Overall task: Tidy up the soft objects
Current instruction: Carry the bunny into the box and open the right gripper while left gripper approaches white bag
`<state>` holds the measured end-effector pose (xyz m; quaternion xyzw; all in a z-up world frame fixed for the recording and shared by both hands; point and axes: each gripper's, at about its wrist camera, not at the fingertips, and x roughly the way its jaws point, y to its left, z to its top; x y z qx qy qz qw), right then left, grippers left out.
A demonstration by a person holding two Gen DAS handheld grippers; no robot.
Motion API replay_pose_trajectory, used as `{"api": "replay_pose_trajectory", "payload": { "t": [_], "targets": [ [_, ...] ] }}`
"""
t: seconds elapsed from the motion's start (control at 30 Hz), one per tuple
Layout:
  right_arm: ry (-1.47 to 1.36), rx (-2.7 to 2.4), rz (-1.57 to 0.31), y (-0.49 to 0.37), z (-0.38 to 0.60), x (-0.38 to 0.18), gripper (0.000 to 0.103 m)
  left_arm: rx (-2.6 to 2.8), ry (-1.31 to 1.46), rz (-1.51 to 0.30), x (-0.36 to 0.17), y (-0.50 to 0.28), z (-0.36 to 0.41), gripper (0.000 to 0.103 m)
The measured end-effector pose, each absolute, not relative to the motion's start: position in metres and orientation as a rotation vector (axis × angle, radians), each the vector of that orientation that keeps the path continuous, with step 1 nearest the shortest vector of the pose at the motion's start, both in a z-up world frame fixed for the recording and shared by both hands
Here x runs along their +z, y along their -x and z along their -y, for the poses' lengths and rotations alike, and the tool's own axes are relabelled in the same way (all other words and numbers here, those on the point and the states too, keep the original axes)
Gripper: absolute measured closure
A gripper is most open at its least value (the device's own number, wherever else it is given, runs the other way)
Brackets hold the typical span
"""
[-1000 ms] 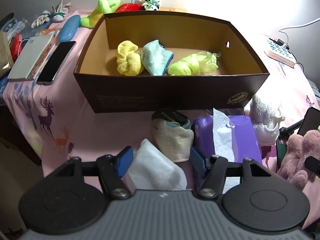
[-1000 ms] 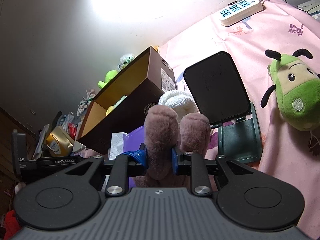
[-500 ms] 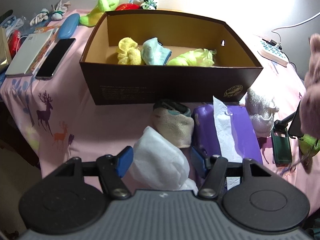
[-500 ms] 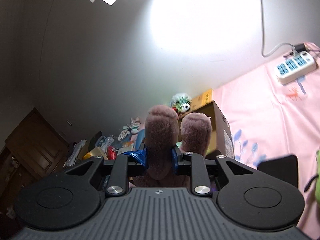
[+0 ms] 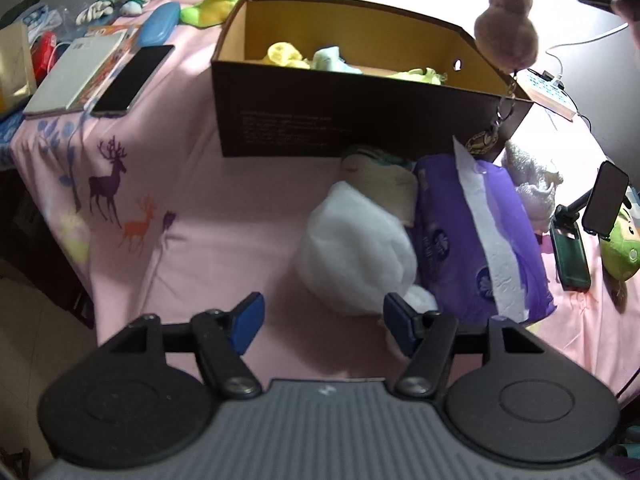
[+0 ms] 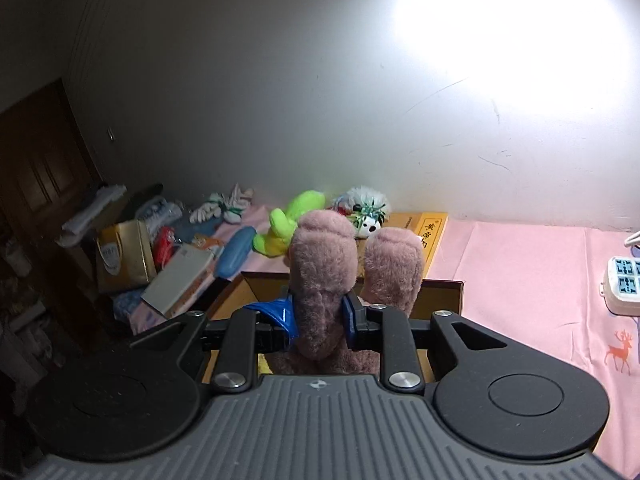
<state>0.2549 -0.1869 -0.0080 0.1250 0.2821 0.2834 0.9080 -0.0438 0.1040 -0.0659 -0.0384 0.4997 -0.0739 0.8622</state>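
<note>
My right gripper [image 6: 318, 314] is shut on a mauve plush bunny [image 6: 324, 268] by one ear and holds it in the air above the brown cardboard box [image 6: 440, 292]. In the left wrist view the bunny [image 5: 508, 28] hangs over the box's right end, its keyring dangling. The box [image 5: 340, 116] holds a yellow, a pale blue and a lime soft item. My left gripper [image 5: 322, 318] is open and empty, just in front of a white fluffy wad [image 5: 356, 256] on the pink cloth.
Beside the wad lie a beige rolled cloth [image 5: 384, 184], a purple tissue pack [image 5: 476, 236] and a white towel [image 5: 532, 184]. A phone on a stand [image 5: 604, 200] and a green plush [image 5: 624, 248] are at the right. Books and a phone [image 5: 132, 76] lie left.
My right gripper has lifted the bunny up and over the box. My left gripper has pulled back, so the white wad now lies ahead of its fingers.
</note>
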Motion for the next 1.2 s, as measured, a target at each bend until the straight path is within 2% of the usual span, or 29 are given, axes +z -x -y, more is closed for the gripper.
{"api": "replay_pose_trajectory", "payload": {
  "t": [0.23, 0.6, 0.93, 1.2],
  "targets": [
    [-0.062, 0.528, -0.720, -0.296, 0.134, -0.058, 0.097, -0.114, 0.125, -1.068, -0.074, 0.044, -0.130, 0.037],
    [0.140, 0.432, -0.855, -0.322, 0.102, -0.104, 0.095, -0.086, 0.140, -1.085, -0.079, 0.036, -0.149, 0.037],
    [-0.066, 0.378, -0.845, -0.328, 0.132, -0.099, 0.093, -0.118, 0.126, -1.094, -0.081, 0.024, -0.144, 0.037],
    [-0.241, 0.383, -0.803, -0.296, 0.161, -0.082, 0.092, -0.180, 0.082, -1.087, -0.077, 0.014, -0.124, 0.037]
  ]
}}
